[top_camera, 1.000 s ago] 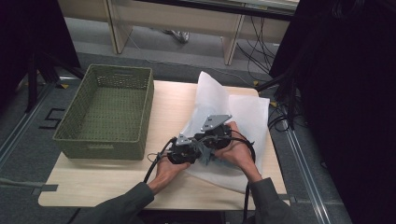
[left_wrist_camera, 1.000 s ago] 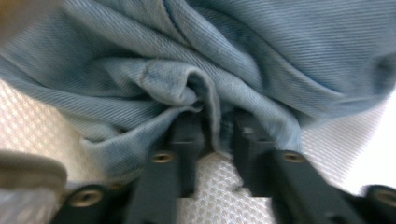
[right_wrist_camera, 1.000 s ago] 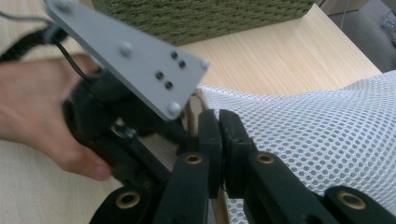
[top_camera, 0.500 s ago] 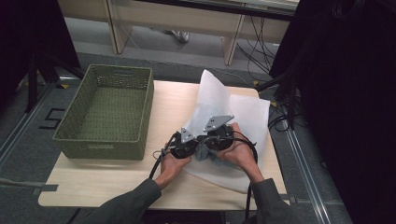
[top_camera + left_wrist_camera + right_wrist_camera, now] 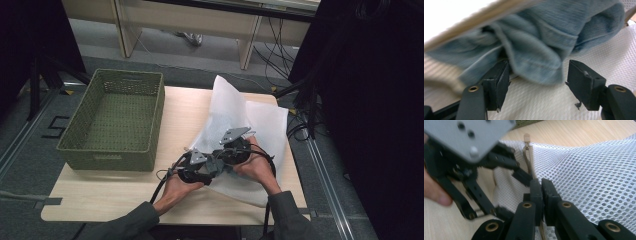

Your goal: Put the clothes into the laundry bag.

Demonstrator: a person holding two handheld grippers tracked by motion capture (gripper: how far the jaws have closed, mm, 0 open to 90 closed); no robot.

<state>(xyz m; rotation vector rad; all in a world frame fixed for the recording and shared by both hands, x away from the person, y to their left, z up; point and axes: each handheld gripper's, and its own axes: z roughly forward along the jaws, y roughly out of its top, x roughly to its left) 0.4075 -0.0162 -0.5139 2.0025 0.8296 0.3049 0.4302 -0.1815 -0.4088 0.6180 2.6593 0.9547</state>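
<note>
Between spread left gripper [image 5: 535, 83] jaws, just opened: soft blue denim cloth [image 5: 541, 42], ribbed weave, untouched, tucked inside white honeycomb mesh bag [image 5: 586, 170]. Right gripper [image 5: 541, 186] pressed together, pinching bag's beige zipper edge. Bag lies on pale wood table [image 5: 125, 192]; green woven basket [image 5: 117, 120] alongside.

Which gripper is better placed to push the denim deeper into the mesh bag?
Left. The left gripper has just been opening and its fingers flank the denim cloth at the bag mouth. The right gripper is shut on the mesh bag edge.
</note>
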